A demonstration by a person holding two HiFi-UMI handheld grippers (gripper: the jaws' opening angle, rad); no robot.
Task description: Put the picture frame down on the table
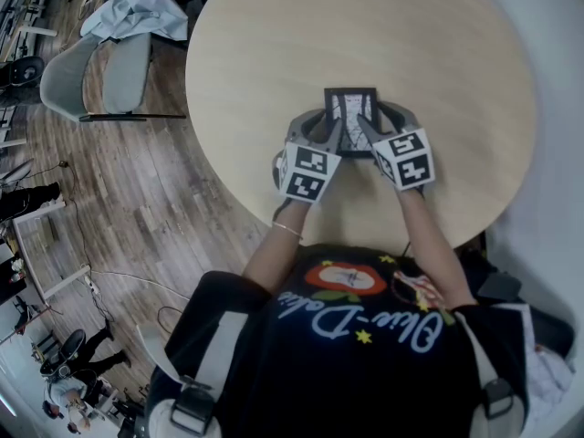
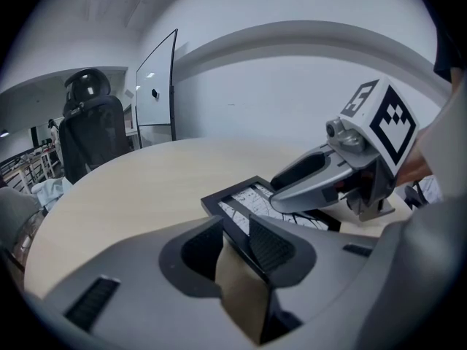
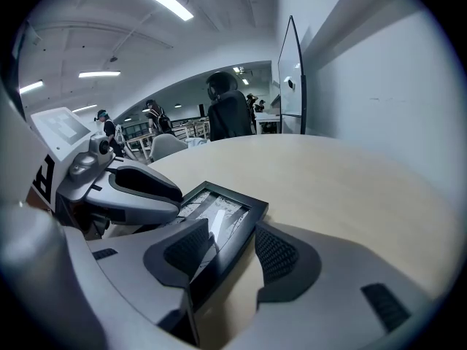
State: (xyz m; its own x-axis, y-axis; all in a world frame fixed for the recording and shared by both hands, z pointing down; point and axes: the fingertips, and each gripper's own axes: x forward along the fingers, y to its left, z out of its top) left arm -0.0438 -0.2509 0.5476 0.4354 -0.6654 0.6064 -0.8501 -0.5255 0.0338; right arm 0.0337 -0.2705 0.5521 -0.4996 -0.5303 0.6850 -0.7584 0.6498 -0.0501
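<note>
At the near side of a round, pale wooden table [image 1: 365,26], a black picture frame [image 1: 350,108] with a grey-and-white print, face up between two handheld grippers. Left gripper [image 1: 321,131] astride the frame's left edge, right gripper [image 1: 381,125] astride its right edge, marker cubes turned toward the person in the black printed shirt [image 1: 365,363].

Seen along the left gripper [image 2: 235,243]: jaws parted, frame [image 2: 248,199] edge between them, close against the right-hand pad, table [image 2: 131,188] showing in the gap to the other pad, nothing clamped. Right gripper [image 2: 314,181] beyond, reaching over the frame's opposite side.

Seen along the right gripper [image 3: 233,250]: jaws likewise apart, frame [image 3: 219,210] edge hard by the left-hand pad, a strip of table [image 3: 350,181] open before the right-hand pad. Left gripper [image 3: 139,188] across the frame.

Far end of the frame down on the tabletop; near end masked by the grippers, so flat or tilted impossible to tell.

Beside the table, on wood flooring, a grey chair [image 1: 100,71] draped with pale cloth [image 1: 137,12]; by the white wall, an upright board [image 2: 157,93] and a black office chair [image 2: 91,122].
</note>
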